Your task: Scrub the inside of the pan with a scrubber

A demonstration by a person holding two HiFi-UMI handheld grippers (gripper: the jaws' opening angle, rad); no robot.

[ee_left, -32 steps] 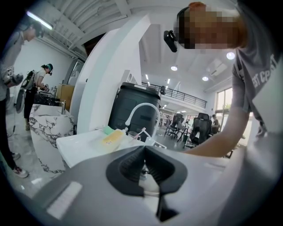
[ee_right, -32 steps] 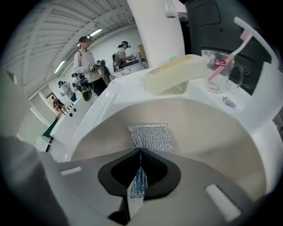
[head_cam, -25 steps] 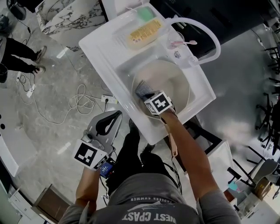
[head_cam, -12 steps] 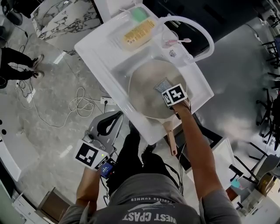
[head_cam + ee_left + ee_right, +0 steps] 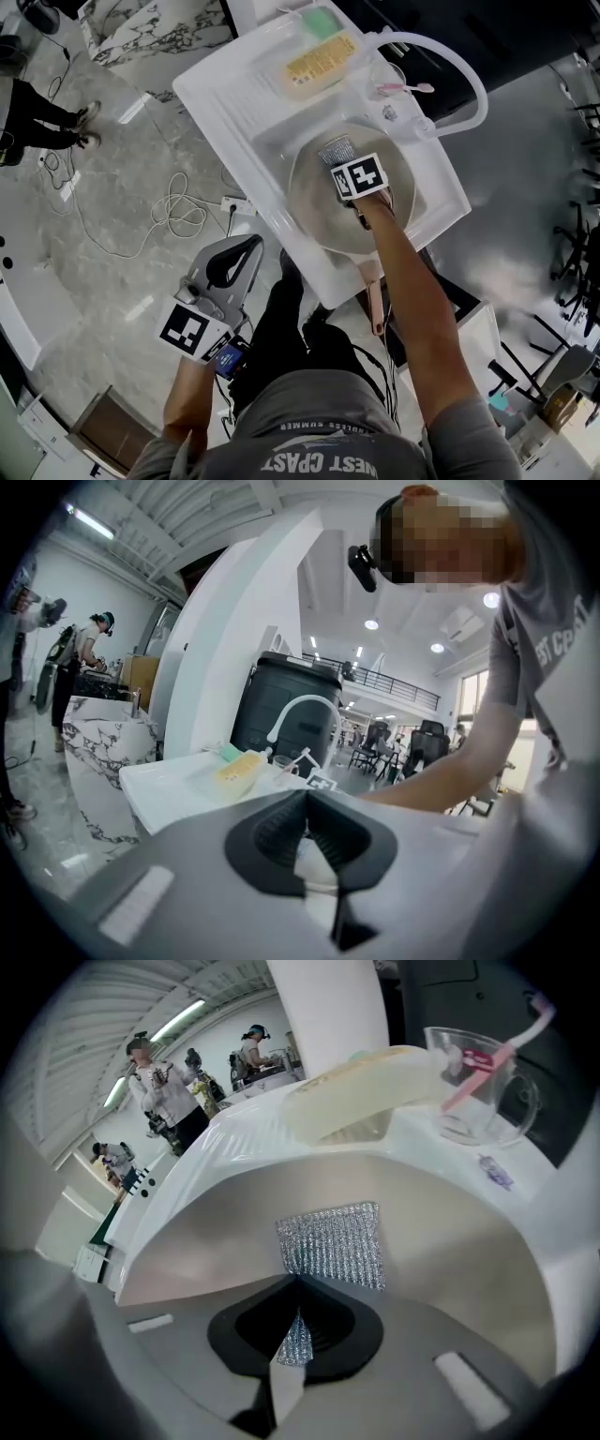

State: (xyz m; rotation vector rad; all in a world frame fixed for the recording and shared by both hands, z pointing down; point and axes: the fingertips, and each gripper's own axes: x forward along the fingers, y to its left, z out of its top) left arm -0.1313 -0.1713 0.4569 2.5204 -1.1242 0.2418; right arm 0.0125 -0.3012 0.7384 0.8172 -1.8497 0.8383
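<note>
1. Since half a second ago, the right gripper has carried the scrubber from the pan's right side to its far side.
2. The pan sits in the white sink. Only the scrubber is in it, flat on the pale floor near the far wall.
3. On the sink's rim, a clear cup holds a pink toothbrush. A yellow pack lies near it.
4. The scrubber is a square of silver mesh. Its near edge is pinched between the right jaws, which are almost together.
5. The left gripper is held low, well away from the sink, its jaws together with nothing in them.
6. The pack's print is too small to read. The shirt reads "ENDLESS SUMMER".
</note>
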